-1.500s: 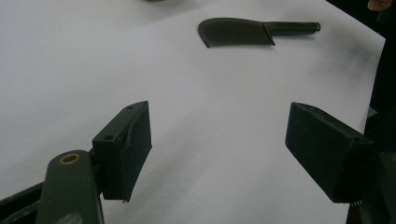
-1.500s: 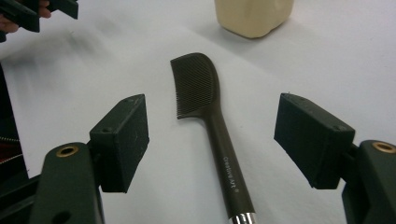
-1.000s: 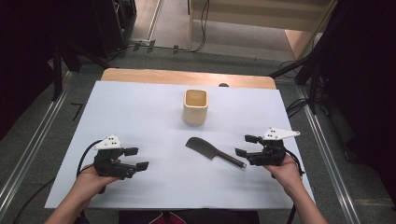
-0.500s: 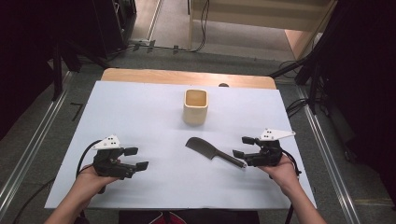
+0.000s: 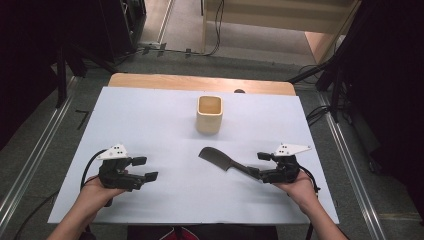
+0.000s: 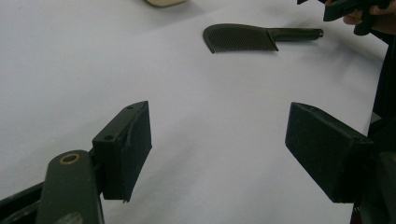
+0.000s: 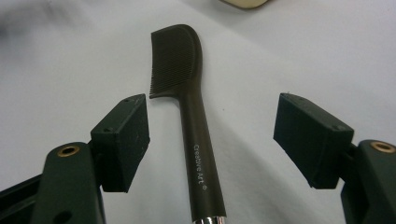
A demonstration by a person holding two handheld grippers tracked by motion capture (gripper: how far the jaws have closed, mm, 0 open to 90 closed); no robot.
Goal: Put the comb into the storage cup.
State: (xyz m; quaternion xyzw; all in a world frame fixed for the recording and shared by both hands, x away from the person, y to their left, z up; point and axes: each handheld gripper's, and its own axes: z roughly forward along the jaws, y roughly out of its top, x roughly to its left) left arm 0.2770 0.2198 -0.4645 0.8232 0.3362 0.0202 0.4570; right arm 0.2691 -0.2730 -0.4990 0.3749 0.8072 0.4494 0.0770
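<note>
Your right tool [image 5: 265, 166] stands with its jaws wide apart, straddling the handle of the comb [image 7: 184, 88] without pressing on it; in the right gripper view the handle runs up between the two pads with clear counter on either side. Your left tool [image 5: 142, 168] is likewise open and holds nothing, resting low over bare white counter [image 5: 150, 120] near your side, well apart from the comb. Position of the comb: flat on the counter, roughly mid-width and toward your right, handle end pointing at your right tool, toothed head angled away toward the middle. Handling judgement: a dark plastic comb of this kind should be light and stiff, with a smooth, rounded handle that may slip or roll under the pads. Fine teeth along one edge of the head are the weak point and offer a poor surface to clamp. Recommended hold is on the plain handle, about where the printed lettering sits, short of the metal-coloured tip at the end. Because it lies flat and thin, you would likely need the pads brought right down to the surface to catch it. Farther back, near the middle of the counter, stands a cream square cup [image 5: 209, 114], upright and open-topped, apart from the comb.
</note>
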